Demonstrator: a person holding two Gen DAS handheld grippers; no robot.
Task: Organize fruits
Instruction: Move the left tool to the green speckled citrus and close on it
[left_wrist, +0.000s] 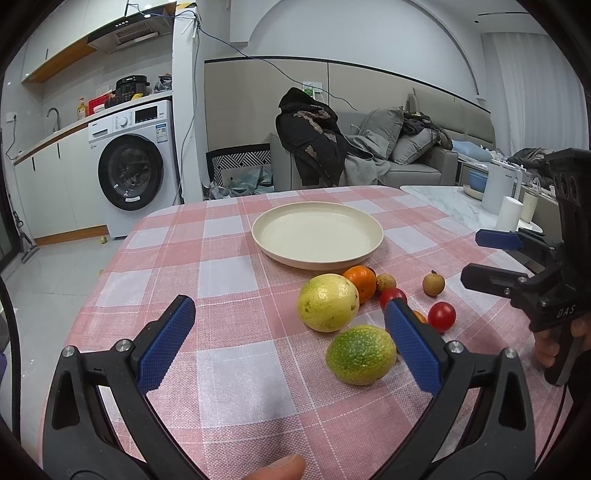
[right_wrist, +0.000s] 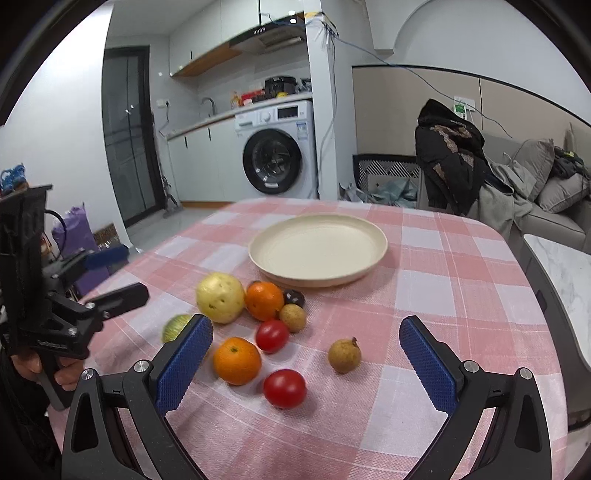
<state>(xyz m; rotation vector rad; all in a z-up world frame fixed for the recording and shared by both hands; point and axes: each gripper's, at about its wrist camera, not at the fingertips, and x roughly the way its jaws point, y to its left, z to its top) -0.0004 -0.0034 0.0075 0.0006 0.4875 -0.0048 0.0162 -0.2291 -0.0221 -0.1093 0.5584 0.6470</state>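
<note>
Fruits, round and loose on the pink checked bench just before the empty cream round plate (right_wrist: 317, 251), could roll away if nudged by either gripper's wide-apart, empty jaws.

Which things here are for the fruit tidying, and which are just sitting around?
For the job: plate, yellow fruit, green fruit, oranges, tomatoes, longan, left gripper, right gripper.

Just there: washing machine, kettle, sofa.

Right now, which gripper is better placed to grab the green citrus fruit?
Left. The green citrus fruit lies just inside the open left gripper, beside its right finger; the right gripper faces the tomatoes instead.
</note>
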